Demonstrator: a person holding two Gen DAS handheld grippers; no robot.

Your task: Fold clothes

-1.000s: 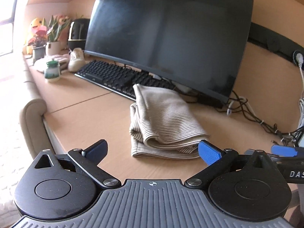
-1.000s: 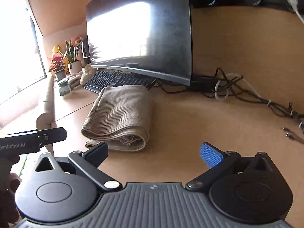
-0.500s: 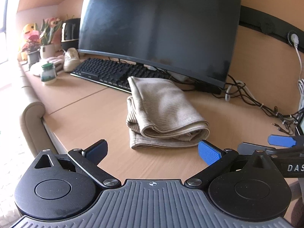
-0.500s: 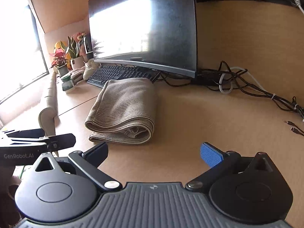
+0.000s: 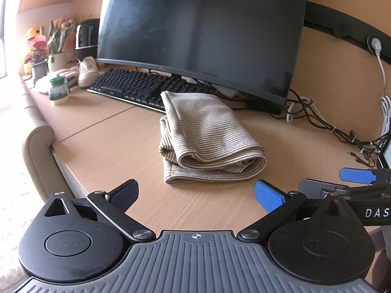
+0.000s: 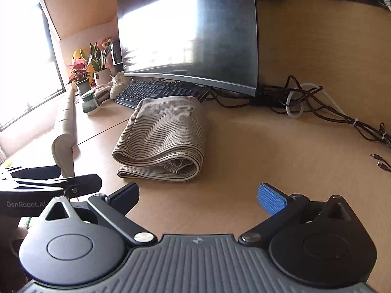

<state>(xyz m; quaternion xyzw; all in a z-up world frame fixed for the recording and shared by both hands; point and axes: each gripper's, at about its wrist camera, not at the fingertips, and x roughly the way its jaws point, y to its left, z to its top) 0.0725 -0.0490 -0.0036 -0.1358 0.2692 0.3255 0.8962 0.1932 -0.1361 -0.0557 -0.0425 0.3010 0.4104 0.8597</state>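
A beige striped garment [image 5: 205,136] lies folded in a thick bundle on the wooden desk [image 5: 110,146], its layered edge facing me. It also shows in the right wrist view [image 6: 163,136]. My left gripper [image 5: 196,193] is open and empty, held just short of the bundle's near edge. My right gripper [image 6: 199,195] is open and empty, also just short of the bundle and slightly to its right. The right gripper's fingers [image 5: 356,175] show at the right edge of the left wrist view. The left gripper's body [image 6: 48,185] shows at the left of the right wrist view.
A curved monitor [image 5: 202,29] and black keyboard [image 5: 136,89] stand behind the garment. Tangled cables [image 6: 317,107] lie at the back right. A small jar [image 5: 58,90], a shoe [image 5: 88,72] and potted plants [image 5: 46,53] sit at the far left. A padded chair arm [image 5: 36,146] borders the desk's left edge.
Both grippers have drawn back a little from the garment and both views have tilted and shifted slightly. The garment has not moved, and both grippers stay open.
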